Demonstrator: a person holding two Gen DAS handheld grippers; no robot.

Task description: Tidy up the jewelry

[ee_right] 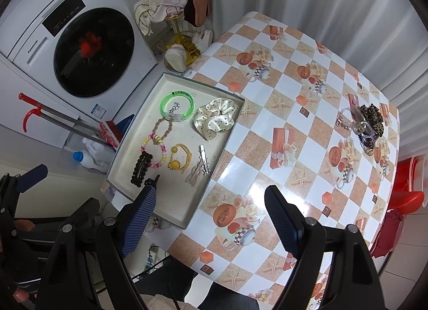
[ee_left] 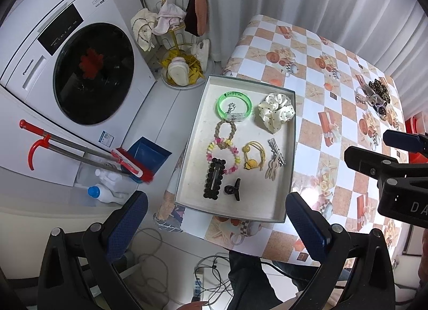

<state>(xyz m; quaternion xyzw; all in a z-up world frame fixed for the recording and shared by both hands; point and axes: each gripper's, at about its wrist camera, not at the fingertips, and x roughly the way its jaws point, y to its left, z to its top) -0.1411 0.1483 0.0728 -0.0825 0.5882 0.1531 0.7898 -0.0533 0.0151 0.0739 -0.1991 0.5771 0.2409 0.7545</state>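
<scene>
A shallow grey tray lies on the table's left edge. It holds a green bangle, a cream dotted scrunchie, a beaded bracelet, a yellow hair tie, a black clip, a small black claw clip and metal clips. A loose pile with a leopard scrunchie lies at the far right of the table. My left gripper is open and empty, held above the tray's near end. My right gripper is open and empty above the table.
The checkered tablecloth covers the table. A washing machine, a broom and dustpan, bottles and a yellow rack with slippers stand on the floor to the left. A red stool is at the right. Cables lie on the floor.
</scene>
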